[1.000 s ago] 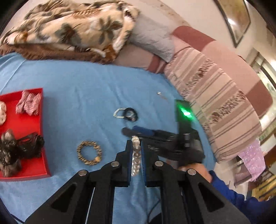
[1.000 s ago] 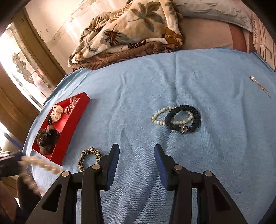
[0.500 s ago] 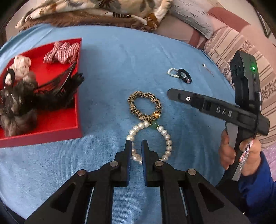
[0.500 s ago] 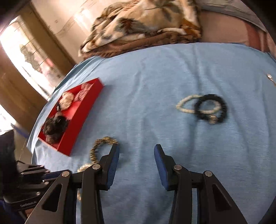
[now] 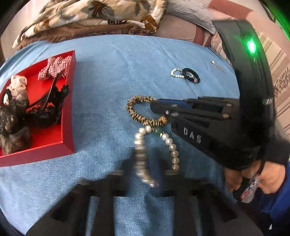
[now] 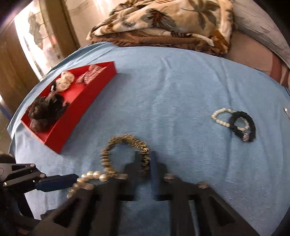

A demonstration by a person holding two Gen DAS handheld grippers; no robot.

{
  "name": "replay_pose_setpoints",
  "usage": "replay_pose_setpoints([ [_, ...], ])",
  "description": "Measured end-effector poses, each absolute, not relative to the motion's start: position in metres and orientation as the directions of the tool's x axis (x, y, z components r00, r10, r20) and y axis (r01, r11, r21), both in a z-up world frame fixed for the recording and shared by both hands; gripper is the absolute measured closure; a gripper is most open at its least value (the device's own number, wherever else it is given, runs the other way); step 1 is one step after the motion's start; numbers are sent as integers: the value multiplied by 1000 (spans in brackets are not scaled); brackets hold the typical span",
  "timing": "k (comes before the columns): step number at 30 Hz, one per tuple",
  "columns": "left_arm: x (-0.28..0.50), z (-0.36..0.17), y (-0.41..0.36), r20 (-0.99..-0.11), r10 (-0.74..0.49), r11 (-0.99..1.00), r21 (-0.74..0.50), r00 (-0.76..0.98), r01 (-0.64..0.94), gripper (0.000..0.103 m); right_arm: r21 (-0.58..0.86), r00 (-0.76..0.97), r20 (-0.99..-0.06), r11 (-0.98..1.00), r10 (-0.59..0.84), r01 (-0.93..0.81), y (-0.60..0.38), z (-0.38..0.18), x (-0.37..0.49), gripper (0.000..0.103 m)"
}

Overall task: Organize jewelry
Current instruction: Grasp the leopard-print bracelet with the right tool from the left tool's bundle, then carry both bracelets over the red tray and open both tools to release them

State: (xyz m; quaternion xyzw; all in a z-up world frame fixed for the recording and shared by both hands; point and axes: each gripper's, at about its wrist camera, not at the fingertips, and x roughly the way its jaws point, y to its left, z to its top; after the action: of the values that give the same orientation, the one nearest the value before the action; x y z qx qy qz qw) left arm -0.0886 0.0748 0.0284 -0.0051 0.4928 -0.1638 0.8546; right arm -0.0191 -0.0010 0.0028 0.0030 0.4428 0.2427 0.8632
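On a bed covered with a soft blue cloth [image 5: 108, 76], the left tool [image 5: 143, 183] was pinched on a string of big white pearls [image 5: 140, 156], blurred in its own view, while the far end of the string lay on the cloth. The right tool [image 5: 159, 107] came in from the right, and its tips were squeezed on the right side of a round tan and black striped hair tie [image 5: 143, 110]. That hair tie lay just beyond the pearls and touched them at a small green bead [image 5: 157, 131]. To the left sat a flat red tray [image 5: 68, 101] holding a checked red and white bow [image 5: 54, 67], a white cloth piece [image 5: 17, 85] and a dark fluffy bunch [image 5: 16, 125]. Farther off on the right, a small white bead bracelet [image 5: 176, 72] lay under a black bracelet [image 5: 191, 77]. A thin pin [image 5: 216, 65] lay beyond them. A leafy blanket [image 5: 94, 16] was heaped at the far edge. A hand [image 5: 253, 176] with a blue sleeve held the right tool.
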Motion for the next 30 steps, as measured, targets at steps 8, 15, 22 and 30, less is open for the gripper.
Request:
replay_pose_setpoints([
  [8,-109,63,97,-791,-341,935,-228,509,272,94,208,621,-680,914,391,-349,-20,40,-45,97],
  [15,-139,116,122,-707,-327,942,-196,627,271,94,218,688,-626,929,367,-298,-24,60,-97,97],
  [22,-143,149,175,-657,-276,961,-196,702,194,94,217,695,-605,920,389,-326,-11,82,-116,97],
  [30,-122,166,246,-630,-222,967,-239,744,86,94,189,675,-607,901,420,-390,24,103,-117,97],
])
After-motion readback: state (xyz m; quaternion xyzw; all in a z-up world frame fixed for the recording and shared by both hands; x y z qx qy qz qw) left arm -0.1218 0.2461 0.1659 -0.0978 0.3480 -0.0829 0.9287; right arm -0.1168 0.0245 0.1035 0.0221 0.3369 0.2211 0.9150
